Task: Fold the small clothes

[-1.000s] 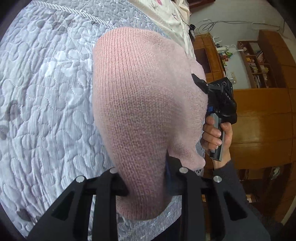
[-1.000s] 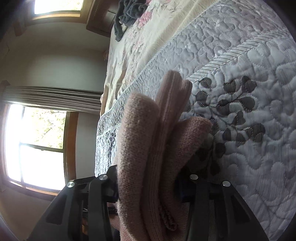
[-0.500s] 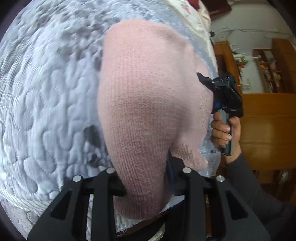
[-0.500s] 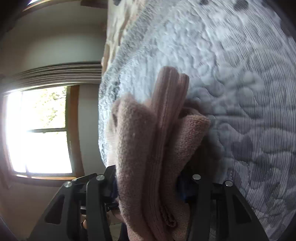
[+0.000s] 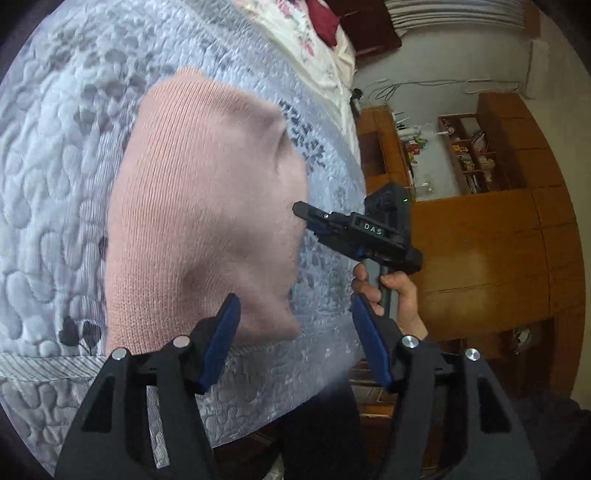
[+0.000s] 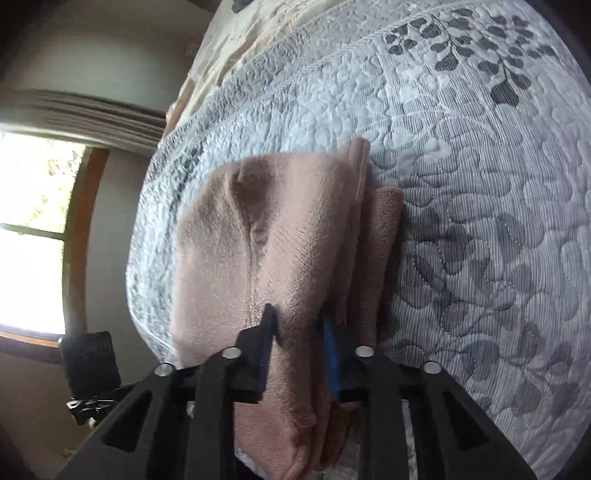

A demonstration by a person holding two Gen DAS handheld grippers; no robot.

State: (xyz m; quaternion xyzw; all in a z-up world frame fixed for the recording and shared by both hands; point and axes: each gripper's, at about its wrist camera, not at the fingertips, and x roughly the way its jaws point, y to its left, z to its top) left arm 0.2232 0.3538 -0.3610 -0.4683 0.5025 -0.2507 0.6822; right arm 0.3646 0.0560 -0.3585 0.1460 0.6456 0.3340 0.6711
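A pink knit garment [image 5: 207,206] lies folded on the grey quilted bedspread [image 5: 55,166] near the bed's edge. My left gripper [image 5: 295,332] stands open just short of the garment's near corner, with nothing between its blue pads. The right gripper [image 5: 306,214], held by a hand [image 5: 399,295], meets the garment's right edge. In the right wrist view the folded garment [image 6: 295,240] shows several stacked layers on the bedspread [image 6: 480,221]. My right gripper [image 6: 299,338] is shut on a fold of its near edge.
Wooden cabinets and a cluttered shelf [image 5: 480,240] stand beyond the bed edge on the right. Cream floral bedding [image 5: 295,33] lies farther up the bed. A bright window [image 6: 29,221] and a curtain are on the left in the right wrist view.
My left gripper has opened and let go of the garment, which now lies flat on the quilt. The right gripper has lowered its side and still pinches the folded edge.
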